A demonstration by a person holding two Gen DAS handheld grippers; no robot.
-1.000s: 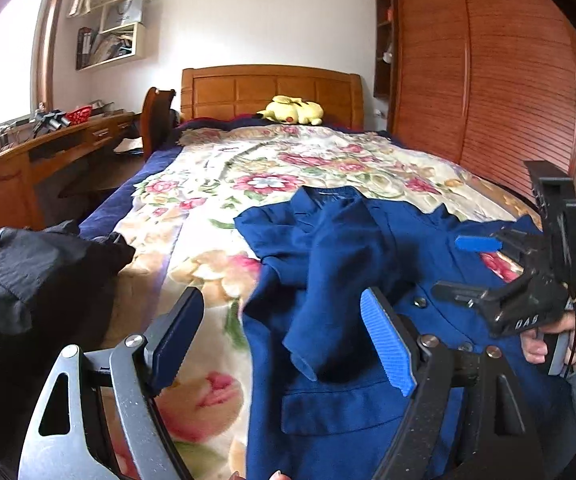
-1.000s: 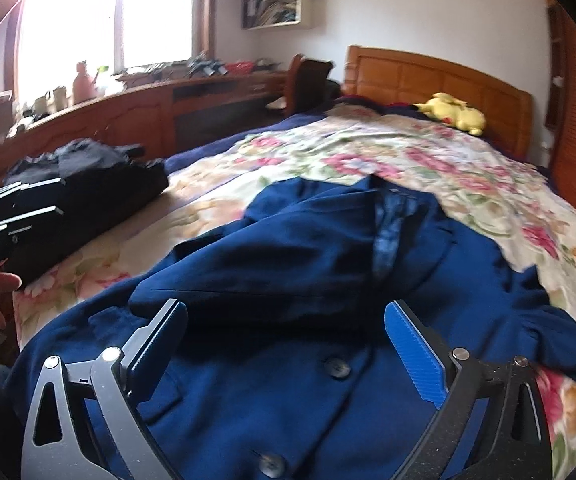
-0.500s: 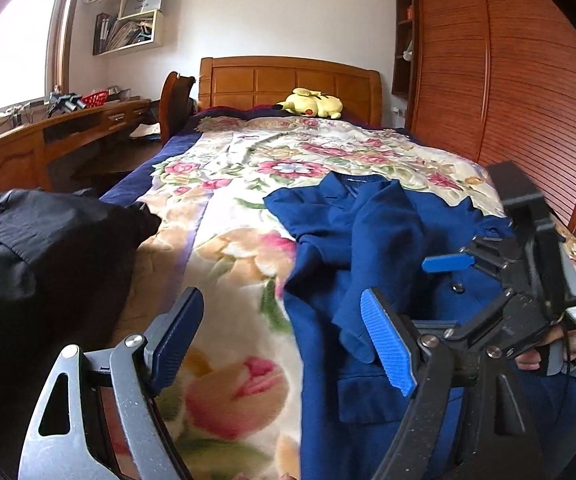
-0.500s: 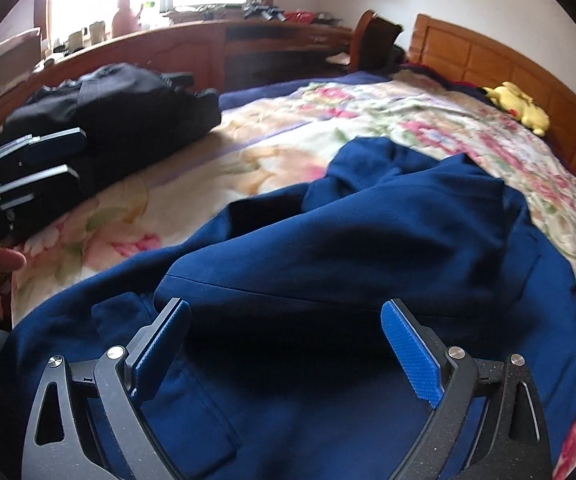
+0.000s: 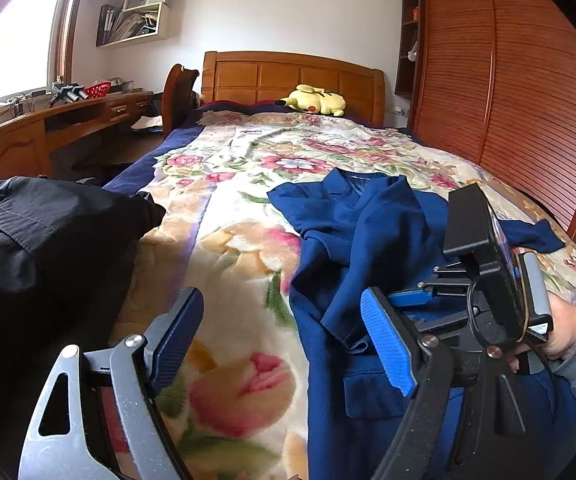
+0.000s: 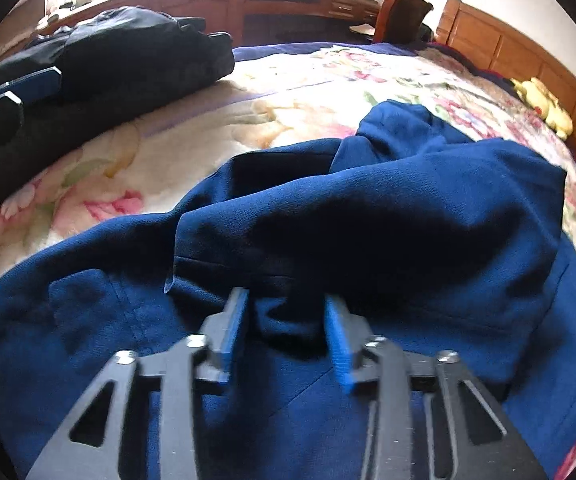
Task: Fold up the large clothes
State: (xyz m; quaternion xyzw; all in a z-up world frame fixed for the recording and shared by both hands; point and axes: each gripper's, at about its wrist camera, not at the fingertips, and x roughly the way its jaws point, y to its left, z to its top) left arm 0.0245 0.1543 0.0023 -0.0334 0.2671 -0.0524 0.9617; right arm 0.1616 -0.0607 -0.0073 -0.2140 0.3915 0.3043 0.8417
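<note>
Lettering is nowhere legible; right gripper (image 6: pixel 285 332) jaws are closing around blue jacket (image 6: pixel 368 208) fabric, left gripper (image 5: pixel 283 344) jaws gape empty.

My left wrist camera looks from the foot of the bed (image 5: pixel 243 216) toward the headboard (image 5: pixel 292 76), angled slightly down, its own gripper low in frame, the wardrobe (image 5: pixel 500 80) on its right. My right wrist camera sits much nearer the bedding, tilted steeply down onto the blue coat (image 6: pixel 368 216), facing across toward the window-side table (image 6: pixel 247 0). Both views share the coat, the floral blanket (image 6: pixel 288 92), the black garment (image 5: pixel 39 248), the yellow plush (image 6: pixel 544 104) and the headboard.
</note>
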